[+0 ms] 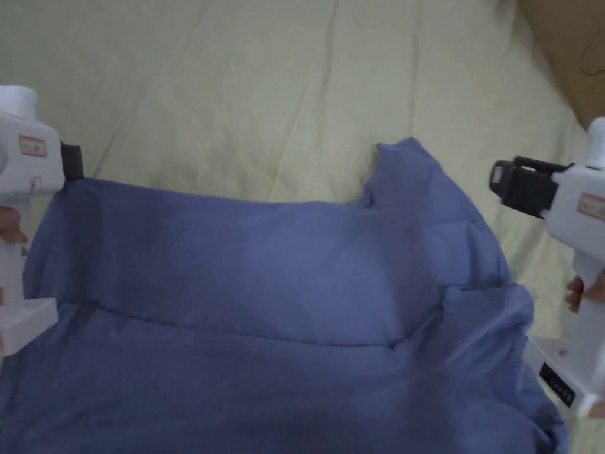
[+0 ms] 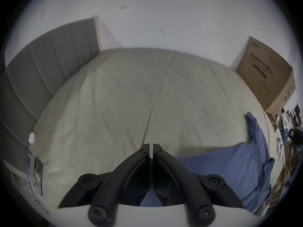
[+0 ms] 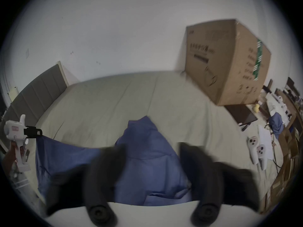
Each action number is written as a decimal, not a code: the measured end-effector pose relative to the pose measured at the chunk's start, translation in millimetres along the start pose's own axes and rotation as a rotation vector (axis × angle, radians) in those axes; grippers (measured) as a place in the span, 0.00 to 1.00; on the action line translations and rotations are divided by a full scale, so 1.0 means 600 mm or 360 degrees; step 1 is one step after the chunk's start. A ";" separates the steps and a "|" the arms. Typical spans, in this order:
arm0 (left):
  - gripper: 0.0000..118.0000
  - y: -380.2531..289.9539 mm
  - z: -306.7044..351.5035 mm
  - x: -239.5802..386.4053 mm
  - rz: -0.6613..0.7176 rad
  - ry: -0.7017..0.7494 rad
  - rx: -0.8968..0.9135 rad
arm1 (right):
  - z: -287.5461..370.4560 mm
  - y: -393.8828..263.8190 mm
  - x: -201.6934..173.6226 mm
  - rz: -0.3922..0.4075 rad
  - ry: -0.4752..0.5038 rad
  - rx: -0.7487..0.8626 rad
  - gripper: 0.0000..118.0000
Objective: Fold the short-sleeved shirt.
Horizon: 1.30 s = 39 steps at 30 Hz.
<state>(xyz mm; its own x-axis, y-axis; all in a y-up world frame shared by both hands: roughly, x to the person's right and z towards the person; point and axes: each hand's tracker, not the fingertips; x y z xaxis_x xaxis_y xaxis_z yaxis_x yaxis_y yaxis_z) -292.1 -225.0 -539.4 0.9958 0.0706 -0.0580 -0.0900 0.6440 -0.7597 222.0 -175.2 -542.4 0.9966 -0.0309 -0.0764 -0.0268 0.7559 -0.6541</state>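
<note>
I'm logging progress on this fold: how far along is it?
Early. One fold already shows: the blue shirt has an upper layer lying over its lower part on the bed sheet. In hand: the left gripper is shut, seemingly pinching the far left corner; the right gripper hangs open. Left: the rumpled right side.

Shirt across the near part of the bed, a gripper at either end.

The blue short-sleeved cloth shirt (image 1: 277,284) lies on the pale-sheeted bed (image 1: 266,88); the white left gripper (image 1: 72,162) touches its far left corner, the white right gripper (image 1: 502,180) hangs apart, beyond its right edge. A brown cardboard box (image 3: 226,61) stands on the bed's far right corner, a grey padded headboard (image 2: 41,61) along its left side.
</note>
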 end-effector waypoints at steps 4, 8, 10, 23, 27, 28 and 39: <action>0.00 -0.002 0.040 0.006 0.0000 -0.0023 0.0033 | -0.097 0.033 0.014 -0.0057 0.0020 -0.0335 0.95; 0.00 -0.005 0.054 0.007 0.0042 -0.0039 0.0046 | -0.196 0.025 0.033 -0.0023 -0.0099 -0.0587 0.94; 0.00 -0.005 0.051 0.006 0.0058 -0.0032 0.0037 | -0.232 0.011 0.042 -0.0053 -0.0218 -0.0655 0.88; 0.00 -0.011 0.019 -0.012 0.0113 0.0003 -0.0043 | -0.282 -0.032 0.059 -0.0225 -0.0244 -0.0624 0.02; 0.00 -0.008 0.032 -0.015 0.0126 0.0004 -0.0030 | -0.242 -0.010 0.061 -0.0105 -0.0220 -0.0562 0.02; 0.00 -0.008 0.044 -0.015 0.0132 -0.0007 -0.0019 | -0.222 -0.001 0.066 -0.0137 -0.0170 -0.0502 0.02; 0.00 -0.055 0.189 -0.017 0.0161 -0.0064 0.0135 | 0.070 -0.008 0.104 -0.0046 0.0005 -0.0122 0.02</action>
<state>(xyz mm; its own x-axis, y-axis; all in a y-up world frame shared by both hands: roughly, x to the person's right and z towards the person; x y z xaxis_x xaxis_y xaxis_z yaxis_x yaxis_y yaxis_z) -300.9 -160.6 -440.3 0.9802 0.1681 -0.1043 -0.1928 0.6942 -0.6935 287.7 -153.0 -512.5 0.9968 -0.0538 -0.0589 -0.0041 0.7024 -0.7118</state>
